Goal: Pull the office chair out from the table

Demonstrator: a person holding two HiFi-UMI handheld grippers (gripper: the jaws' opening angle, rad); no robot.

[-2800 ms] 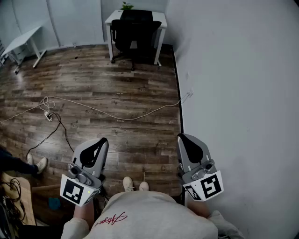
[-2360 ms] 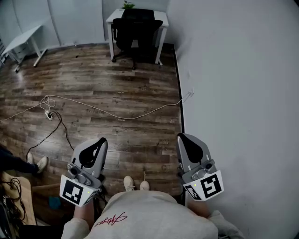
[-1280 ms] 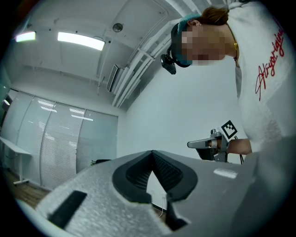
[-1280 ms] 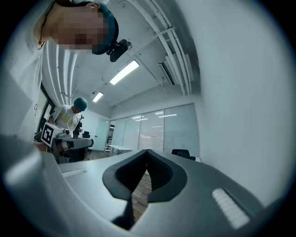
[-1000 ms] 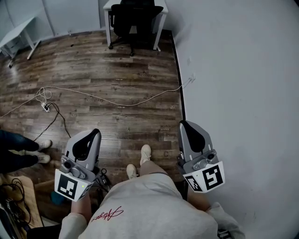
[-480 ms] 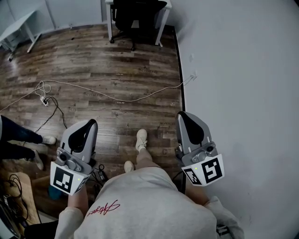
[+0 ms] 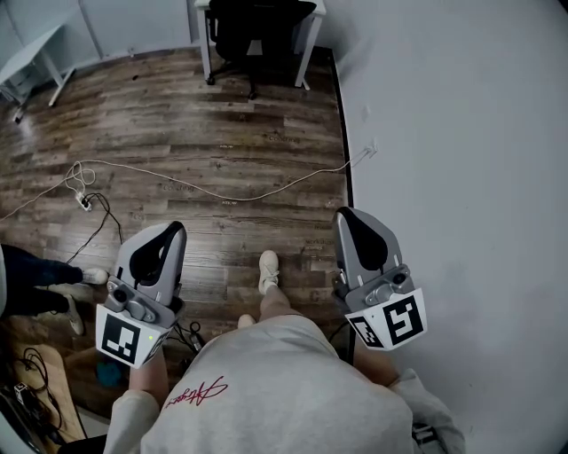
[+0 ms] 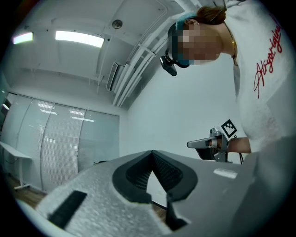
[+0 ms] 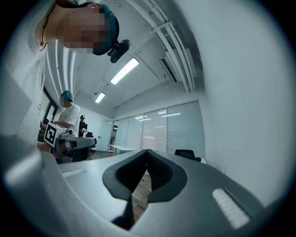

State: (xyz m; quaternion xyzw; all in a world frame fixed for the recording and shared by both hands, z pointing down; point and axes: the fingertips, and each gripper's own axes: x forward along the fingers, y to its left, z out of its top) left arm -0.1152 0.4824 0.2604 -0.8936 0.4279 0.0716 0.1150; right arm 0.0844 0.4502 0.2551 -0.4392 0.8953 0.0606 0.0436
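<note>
A black office chair stands tucked under a white table at the far end of the room, by the right wall; the right gripper view shows the chair small and distant. My left gripper and right gripper are held low in front of the person's body, both shut with nothing between the jaws, several steps short of the chair. The left gripper and the right gripper each show their tips meeting.
A white cable crosses the wooden floor to a wall socket. A black cable and power strip lie at left. Another white table stands far left. A second person's legs are at the left edge. The white wall runs close on the right.
The person has walked forward: the chair and table have slid toward the top edge, and one foot has stepped ahead. Both grippers moved along with the body and stayed shut.
</note>
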